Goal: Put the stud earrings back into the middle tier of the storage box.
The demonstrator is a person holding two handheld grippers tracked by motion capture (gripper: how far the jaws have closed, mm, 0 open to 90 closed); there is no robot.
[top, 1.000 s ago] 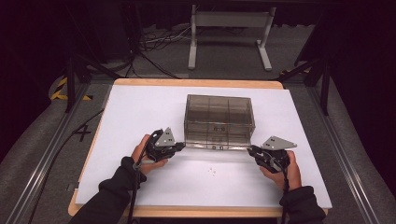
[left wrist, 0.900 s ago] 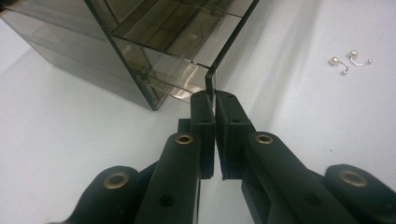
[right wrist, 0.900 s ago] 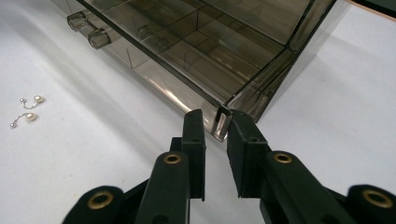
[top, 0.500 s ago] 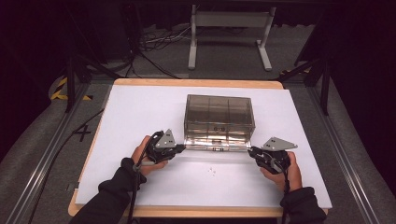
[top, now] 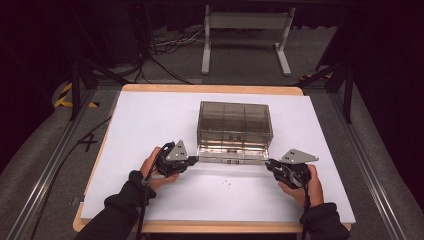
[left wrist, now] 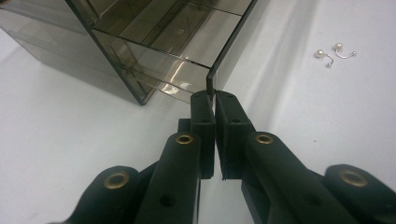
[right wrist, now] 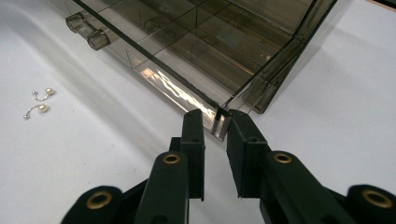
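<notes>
A: Left gripper [left wrist: 215, 100] pinches the front panel's end on the smoky drawer [top: 232, 152]; the right gripper [right wrist: 215, 119] clamps the other front corner.

B: So its long axis runs hand to hand, half out of the organiser box [top: 235, 122], earrings [top: 227, 183] just nearer us.

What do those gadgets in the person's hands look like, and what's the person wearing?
Each tool, left and right, is black, with two flat jaws on arms studded with brass rivets, a grey three-cornered plate on top and a trailing black cable. The sleeves are dark.
</notes>
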